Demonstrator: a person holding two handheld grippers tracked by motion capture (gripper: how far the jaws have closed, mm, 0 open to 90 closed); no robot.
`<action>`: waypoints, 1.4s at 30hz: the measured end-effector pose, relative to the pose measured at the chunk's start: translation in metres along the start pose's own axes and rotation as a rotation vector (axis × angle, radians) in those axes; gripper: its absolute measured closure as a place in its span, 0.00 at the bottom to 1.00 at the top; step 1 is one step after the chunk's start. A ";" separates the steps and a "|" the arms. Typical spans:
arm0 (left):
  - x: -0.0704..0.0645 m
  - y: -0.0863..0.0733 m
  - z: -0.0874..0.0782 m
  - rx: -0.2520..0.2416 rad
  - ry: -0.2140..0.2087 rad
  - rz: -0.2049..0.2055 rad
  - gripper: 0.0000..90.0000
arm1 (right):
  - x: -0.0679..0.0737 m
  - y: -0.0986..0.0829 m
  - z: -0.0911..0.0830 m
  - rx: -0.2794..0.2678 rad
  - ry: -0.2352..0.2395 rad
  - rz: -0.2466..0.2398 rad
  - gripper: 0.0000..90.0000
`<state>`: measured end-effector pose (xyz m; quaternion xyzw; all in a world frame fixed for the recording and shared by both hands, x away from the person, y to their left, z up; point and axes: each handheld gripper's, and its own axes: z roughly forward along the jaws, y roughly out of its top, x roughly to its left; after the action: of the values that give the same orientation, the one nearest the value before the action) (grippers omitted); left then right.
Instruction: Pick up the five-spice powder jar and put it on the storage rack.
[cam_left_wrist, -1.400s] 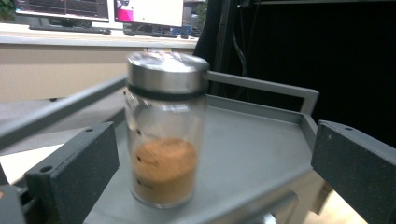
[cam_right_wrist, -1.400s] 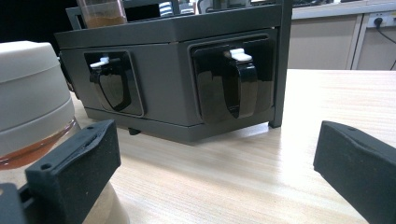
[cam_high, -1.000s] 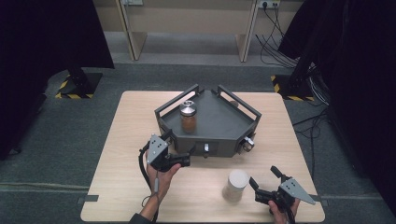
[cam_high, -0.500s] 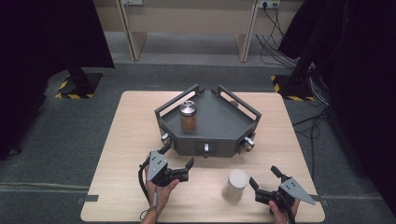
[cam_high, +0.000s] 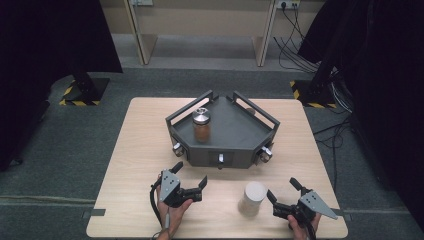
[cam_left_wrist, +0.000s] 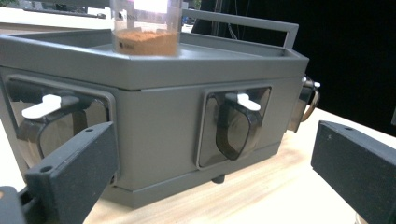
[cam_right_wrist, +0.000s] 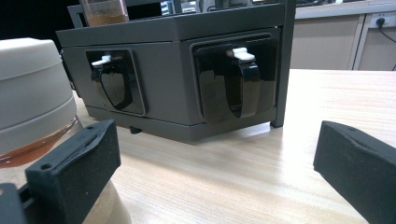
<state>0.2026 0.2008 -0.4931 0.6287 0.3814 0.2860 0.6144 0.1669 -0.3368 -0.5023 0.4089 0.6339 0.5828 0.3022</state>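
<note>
Table (cam_high: 140, 145): one light wooden tabletop, seen whole in the high view, on a grey floor.
Rack (cam_high: 235, 132): one dark grey, angular rack at the middle of the table, with raised rails round its flat top. Its far side is hidden from every camera.
Scoops: three metal-handled scoops hang in recesses on the rack's near faces; one (cam_high: 220, 159) sits at the front centre. In the left gripper view two show clearly with white tabs, the third is partly cut off at the rack's right corner.
Spice jar (cam_high: 201, 125): one clear jar with a silver lid and brown powder, standing upright on the rack's top, left of centre. In the left gripper view its top is cut off by the frame; dark print on the glass is too small to read.
White-lidded jar (cam_high: 252, 198): one jar with a white lid, upright on the table in front of the rack, between the two grippers and nearer the right one. In the right gripper view it sits at the left edge, partly behind the jaw, with amber contents below the lid.
Left gripper (cam_high: 189, 179): held in a hand at the near left of the table, jaws spread wide, holding nothing, pointed at the rack.
Right gripper (cam_high: 283, 192): held at the near right corner, jaws spread wide and empty, just beside the white-lidded jar, without visible contact.
Writing: no legible brand or label.
</note>
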 end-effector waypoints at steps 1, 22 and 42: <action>-0.001 -0.001 0.000 0.004 0.002 0.001 0.00 | 0.000 0.000 0.000 -0.001 0.001 0.001 0.01; -0.009 -0.018 -0.011 0.061 0.022 0.031 0.01 | 0.001 0.001 -0.001 -0.010 0.006 0.000 0.01; -0.008 -0.017 -0.009 0.075 0.016 0.027 0.00 | 0.000 0.000 0.000 -0.011 0.010 -0.001 0.01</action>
<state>0.1889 0.1984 -0.5080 0.6540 0.3884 0.2846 0.5835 0.1672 -0.3363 -0.5019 0.4040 0.6325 0.5881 0.3013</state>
